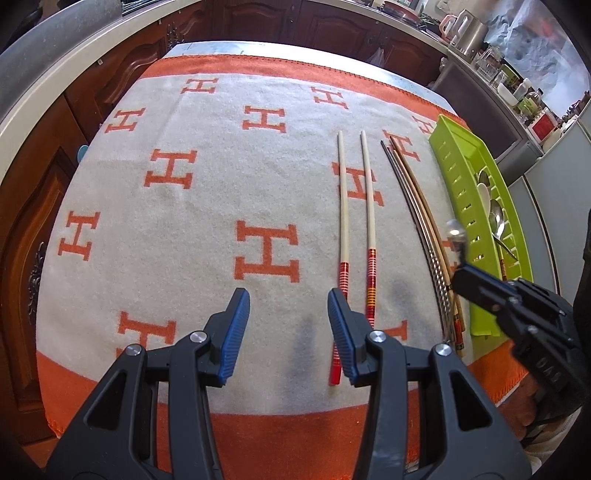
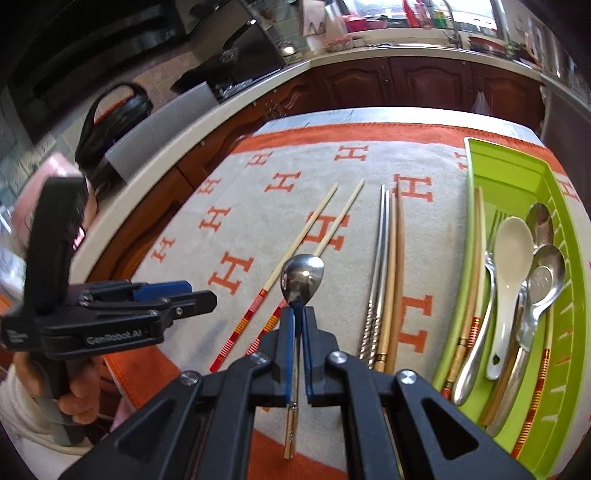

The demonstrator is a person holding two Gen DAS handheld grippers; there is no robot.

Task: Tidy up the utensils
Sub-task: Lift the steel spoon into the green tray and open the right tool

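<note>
My right gripper [image 2: 297, 314] is shut on a small metal spoon [image 2: 301, 274] with a gold handle end, held above the towel; it also shows in the left wrist view [image 1: 456, 232]. My left gripper [image 1: 289, 301] is open and empty, low over the towel beside a pair of pale chopsticks with red ends [image 1: 356, 206]. A second bundle of metal and wooden chopsticks [image 2: 388, 266] lies further right. The green tray [image 2: 506, 173] at the right holds several spoons, a fork and chopsticks, among them a white spoon [image 2: 508, 266].
An orange and white towel with H marks [image 1: 207, 206] covers the table. Dark wooden cabinets [image 1: 258, 18] and a counter with kitchenware surround it. The left gripper shows in the right wrist view [image 2: 173, 295].
</note>
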